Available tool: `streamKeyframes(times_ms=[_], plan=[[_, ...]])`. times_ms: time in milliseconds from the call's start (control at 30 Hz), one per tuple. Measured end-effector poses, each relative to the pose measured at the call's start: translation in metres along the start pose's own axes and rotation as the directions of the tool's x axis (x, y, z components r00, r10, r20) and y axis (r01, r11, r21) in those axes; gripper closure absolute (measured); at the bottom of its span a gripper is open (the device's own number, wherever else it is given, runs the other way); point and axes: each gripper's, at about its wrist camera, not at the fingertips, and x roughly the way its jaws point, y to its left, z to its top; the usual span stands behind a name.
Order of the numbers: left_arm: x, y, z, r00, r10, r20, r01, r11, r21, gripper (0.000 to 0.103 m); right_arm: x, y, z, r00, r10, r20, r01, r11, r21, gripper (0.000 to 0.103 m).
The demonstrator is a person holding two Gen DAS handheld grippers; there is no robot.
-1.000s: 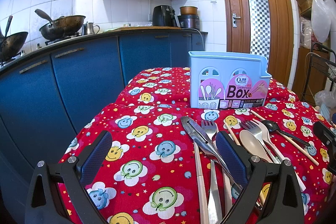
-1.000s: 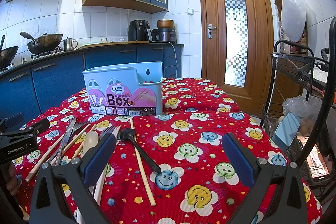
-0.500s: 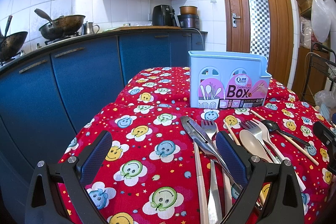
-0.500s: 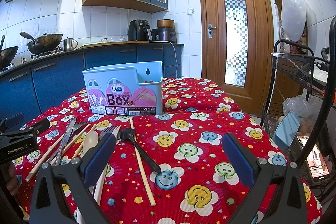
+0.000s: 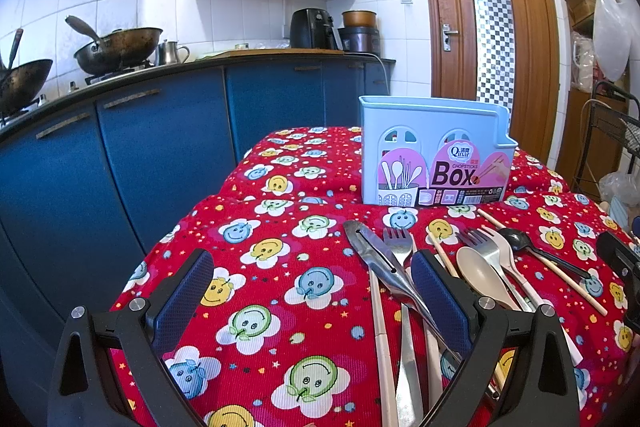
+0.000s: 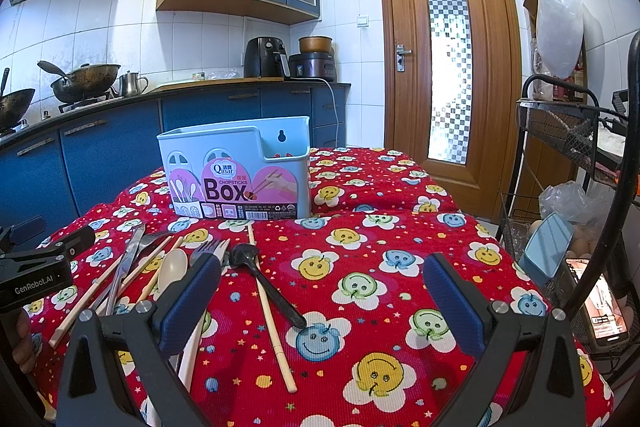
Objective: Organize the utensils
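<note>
The left gripper and the right gripper both hang released above the counter, holding nothing. The utensils lie between them, and the box stands beyond, upright.

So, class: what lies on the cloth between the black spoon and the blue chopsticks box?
In the right wrist view, only bare red tablecloth and a chopstick's far end separate the black spoon from the box.
</note>
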Motion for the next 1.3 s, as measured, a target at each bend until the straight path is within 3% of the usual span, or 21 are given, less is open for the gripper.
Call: streamKeyframes(times_ms=[300, 500, 733, 833, 1133, 1300], plan=[[0.005, -0.003, 0.0, 1.0, -0.007, -0.021, 0.007, 1.0, -0.007, 0.004, 0.001, -0.006, 0.004, 0.999, 0.026, -0.023, -0.026, 0.999, 0.019, 0.0], [0.014, -0.001, 0.006, 0.994, -0.049, -0.101, 0.048, 0.999, -0.013, 0.004, 0.01, -0.01, 0.009, 0.994, 0.062, -0.094, -0.059, 0.998, 0.035, 0.0], [0.021, -0.007, 0.019, 0.977, -0.053, -0.207, 0.068, 0.996, 0.063, 0.004, 0.02, -0.004, 0.031, 0.972, 0.108, -0.21, -0.117, 0.993, -0.033, 0.001], [0.028, -0.007, 0.023, 0.957, -0.094, -0.275, 0.115, 0.992, 0.06, 0.004, 0.031, 0.002, 0.035, 0.954, 0.118, -0.275, -0.147, 0.986, -0.084, 0.011], [0.042, -0.008, 0.025, 0.911, -0.126, -0.394, 0.164, 0.984, 0.064, 0.016, 0.069, 0.009, 0.026, 0.86, 0.131, -0.493, -0.229, 0.963, -0.143, 0.039], [0.056, -0.003, 0.023, 0.861, -0.16, -0.483, 0.197, 0.98, 0.027, 0.029, 0.077, 0.009, 0.026, 0.818, 0.142, -0.558, -0.266, 0.953, -0.148, 0.048]])
